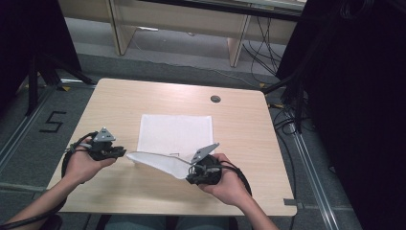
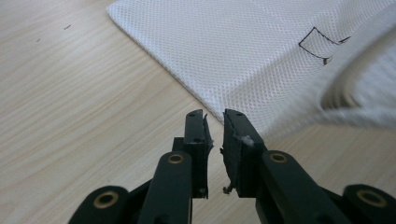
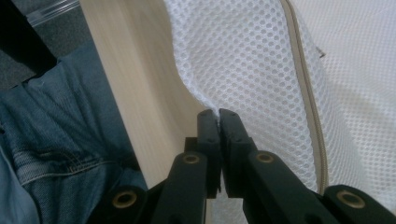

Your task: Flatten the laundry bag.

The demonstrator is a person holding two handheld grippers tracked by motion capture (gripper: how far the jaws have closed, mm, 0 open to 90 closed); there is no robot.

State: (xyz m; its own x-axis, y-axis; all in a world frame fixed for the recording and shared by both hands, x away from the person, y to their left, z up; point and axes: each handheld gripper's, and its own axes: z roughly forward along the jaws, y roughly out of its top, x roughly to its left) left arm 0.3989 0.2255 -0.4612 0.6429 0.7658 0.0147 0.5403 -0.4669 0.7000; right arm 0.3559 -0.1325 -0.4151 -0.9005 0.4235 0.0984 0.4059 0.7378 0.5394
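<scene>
The right gripper (image 3: 218, 114) pinches the mesh bag's (image 1: 175, 132) edge. The left gripper (image 2: 214, 122) stands slightly spread, holding nothing. With one thin bite, a tug could slip the mesh free.

Light wooden table (image 1: 119, 103) with a round dark grommet (image 1: 215, 99); floor marking "5" (image 1: 51, 121) beside it.

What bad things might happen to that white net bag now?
1. The right gripper pinches only a thin bit of the white mesh bag's edge, so the mesh may slip free and the lifted flap would drop.
2. The left gripper's fingers stand slightly apart at the bag's corner with nothing visibly between them; if they close there, they might miss the fabric.
3. The right gripper works near the table's front edge, so pulling might drag the bag off.
</scene>
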